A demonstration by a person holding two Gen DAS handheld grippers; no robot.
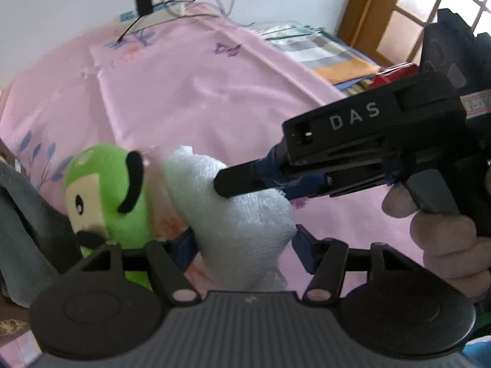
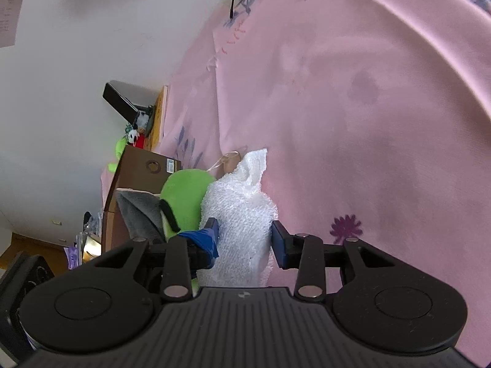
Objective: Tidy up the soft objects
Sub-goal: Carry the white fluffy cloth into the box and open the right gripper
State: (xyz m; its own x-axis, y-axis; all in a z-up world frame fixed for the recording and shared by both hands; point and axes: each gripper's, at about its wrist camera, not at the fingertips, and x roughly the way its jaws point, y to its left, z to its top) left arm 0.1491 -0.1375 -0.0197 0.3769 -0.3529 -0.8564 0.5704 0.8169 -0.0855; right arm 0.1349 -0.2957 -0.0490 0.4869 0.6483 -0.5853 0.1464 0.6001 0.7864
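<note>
A white towel point(image 1: 242, 214) stands bunched on the pink bedsheet point(image 1: 190, 92). My left gripper point(image 1: 245, 245) has its blue pads on either side of the towel's lower part, closed on it. My right gripper point(image 1: 224, 184) comes in from the right and grips the towel's upper side. In the right wrist view the towel point(image 2: 242, 211) sits between my right gripper's point(image 2: 245, 239) pads, squeezed. A green plush toy point(image 1: 107, 193) lies just left of the towel, also seen in the right wrist view point(image 2: 184, 196).
A grey cloth point(image 1: 27, 214) lies at the left over a cardboard box point(image 2: 144, 165). Folded checked bedding point(image 1: 322, 52) and a red item lie at the far right of the bed. A charger cable point(image 1: 144, 3) hangs on the wall behind.
</note>
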